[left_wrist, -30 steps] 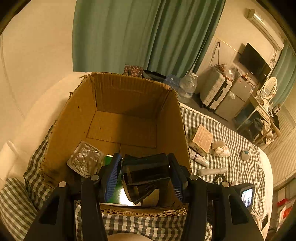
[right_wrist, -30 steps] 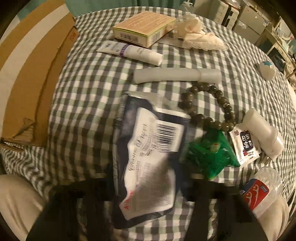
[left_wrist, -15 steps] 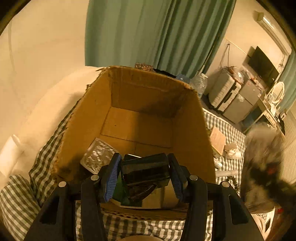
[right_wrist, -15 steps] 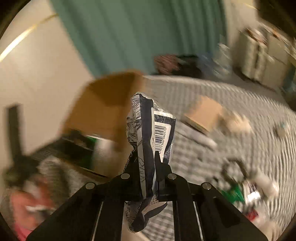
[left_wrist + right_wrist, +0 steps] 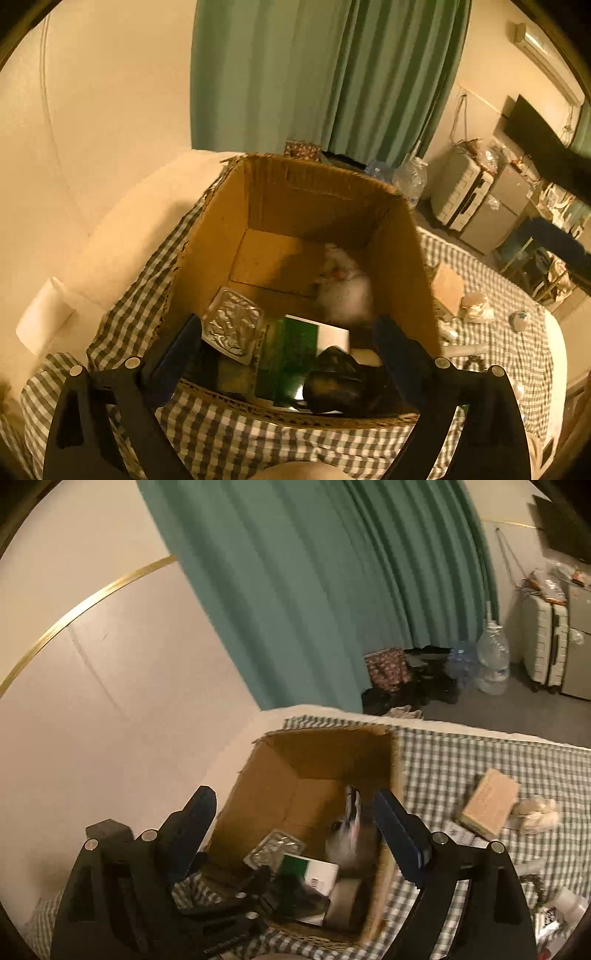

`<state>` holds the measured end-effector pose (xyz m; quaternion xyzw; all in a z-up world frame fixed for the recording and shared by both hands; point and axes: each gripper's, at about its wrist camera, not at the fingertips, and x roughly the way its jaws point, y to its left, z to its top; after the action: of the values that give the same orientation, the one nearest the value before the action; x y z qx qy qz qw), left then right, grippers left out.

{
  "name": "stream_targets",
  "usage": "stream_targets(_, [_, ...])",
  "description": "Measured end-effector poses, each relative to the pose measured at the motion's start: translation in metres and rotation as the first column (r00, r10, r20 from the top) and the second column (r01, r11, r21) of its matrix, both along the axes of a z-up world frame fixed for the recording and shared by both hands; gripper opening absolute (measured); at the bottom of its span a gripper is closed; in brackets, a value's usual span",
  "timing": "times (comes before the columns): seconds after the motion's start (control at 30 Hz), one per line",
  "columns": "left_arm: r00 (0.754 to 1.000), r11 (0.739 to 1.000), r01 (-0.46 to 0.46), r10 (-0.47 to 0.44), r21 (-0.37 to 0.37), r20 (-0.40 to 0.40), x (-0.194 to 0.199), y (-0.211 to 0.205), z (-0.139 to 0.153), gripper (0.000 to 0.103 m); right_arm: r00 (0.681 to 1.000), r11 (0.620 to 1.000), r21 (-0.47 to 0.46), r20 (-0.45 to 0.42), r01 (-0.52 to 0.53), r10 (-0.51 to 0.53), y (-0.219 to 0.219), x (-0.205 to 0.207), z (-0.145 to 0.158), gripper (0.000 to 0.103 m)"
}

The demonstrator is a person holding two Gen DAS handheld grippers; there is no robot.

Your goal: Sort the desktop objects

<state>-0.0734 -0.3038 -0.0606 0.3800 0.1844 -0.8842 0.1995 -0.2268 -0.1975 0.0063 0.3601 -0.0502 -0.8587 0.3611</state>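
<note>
Both claws hang spread and empty over the cardboard box [image 5: 218, 254], the left claw [image 5: 288, 343] above its near edge and the right claw [image 5: 293, 825] above its middle. Inside, a blurred white packet [image 5: 349, 827] lies against the wall at 3 o'clock, a foil tray [image 5: 232, 326] at 9 o'clock, and a green carton [image 5: 291, 354] and dark pouch [image 5: 338, 384] at 6 o'clock. A tan carton [image 5: 487, 808] lies on the checked bed [image 5: 443, 760], right of the box.
</note>
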Motion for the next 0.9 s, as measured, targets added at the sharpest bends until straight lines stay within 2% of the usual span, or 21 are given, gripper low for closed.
stream_targets(0.07, [1.000, 1.000, 0.020, -0.020, -0.014, -0.017, 0.001, 0.009, 0.008, 0.097, 0.997, 0.998, 0.010, -0.046, 0.061, -0.061, 0.021, 0.009, 0.008, 0.087])
stream_targets(0.17, [0.997, 0.997, 0.062, -0.064, -0.055, -0.049, 0.003, 0.031, 0.024, 0.099, 0.976, 0.987, 0.011, -0.153, 0.161, -0.158, 0.059, 0.028, 0.020, 0.089])
stream_targets(0.23, [0.992, 0.993, 0.090, -0.095, -0.070, -0.077, 0.006, 0.048, 0.036, 0.102, 0.944, 0.969, 0.031, -0.235, 0.245, -0.232, 0.090, 0.045, 0.032, 0.101])
stream_targets(0.27, [0.990, 0.992, 0.101, -0.108, -0.078, -0.090, 0.007, 0.057, 0.041, 0.103, 0.924, 0.956, 0.053, -0.277, 0.288, -0.264, 0.103, 0.054, 0.039, 0.103])
stream_targets(0.3, [0.987, 0.990, 0.113, -0.122, -0.088, -0.106, 0.008, 0.067, 0.048, 0.103, 0.896, 0.937, 0.090, -0.335, 0.339, -0.292, 0.121, 0.065, 0.047, 0.103])
stream_targets(0.4, [0.977, 0.982, 0.147, -0.164, -0.122, -0.136, 0.009, 0.097, 0.065, 0.103, 0.853, 0.891, 0.175, -0.413, 0.419, -0.320, 0.159, 0.088, 0.066, 0.103])
stream_targets(0.47, [0.971, 0.978, 0.154, -0.176, -0.141, -0.161, 0.010, 0.115, 0.074, 0.103, 0.836, 0.877, 0.175, -0.430, 0.448, -0.342, 0.183, 0.104, 0.079, 0.103])
stream_targets(0.53, [0.959, 0.975, 0.172, -0.198, -0.140, -0.202, 0.011, 0.133, 0.078, 0.103, 0.864, 0.888, 0.167, -0.362, 0.429, -0.350, 0.213, 0.110, 0.083, 0.103])
stream_targets(0.57, [0.952, 0.973, 0.190, -0.215, -0.133, -0.217, 0.011, 0.141, 0.077, 0.103, 0.895, 0.896, 0.178, -0.278, 0.406, -0.350, 0.228, 0.107, 0.078, 0.103])
stream_targets(0.6, [0.948, 0.970, 0.208, -0.232, -0.123, -0.220, 0.008, 0.151, 0.075, 0.103, 0.933, 0.907, 0.221, -0.120, 0.359, -0.340, 0.242, 0.097, 0.063, 0.103])
stream_targets(0.63, [0.946, 0.969, 0.222, -0.242, -0.113, -0.214, 0.005, 0.160, 0.072, 0.103, 0.940, 0.913, 0.234, -0.025, 0.335, -0.339, 0.253, 0.090, 0.049, 0.103])
stream_targets(0.67, [0.947, 0.967, 0.230, -0.248, -0.107, -0.205, 0.000, 0.170, 0.067, 0.103, 0.933, 0.910, 0.230, 0.015, 0.345, -0.358, 0.261, 0.086, 0.037, 0.103])
stream_targets(0.77, [0.945, 0.957, 0.267, -0.283, -0.118, -0.162, -0.014, 0.198, 0.051, 0.103, 0.883, 0.859, 0.285, 0.075, 0.426, -0.463, 0.296, 0.073, -0.012, 0.103])
stream_targets(0.9, [0.933, 0.930, 0.333, -0.349, -0.154, -0.087, -0.039, 0.233, 0.022, 0.103, 0.845, 0.853, 0.289, 0.198, 0.434, -0.497, 0.323, 0.055, -0.064, 0.103])
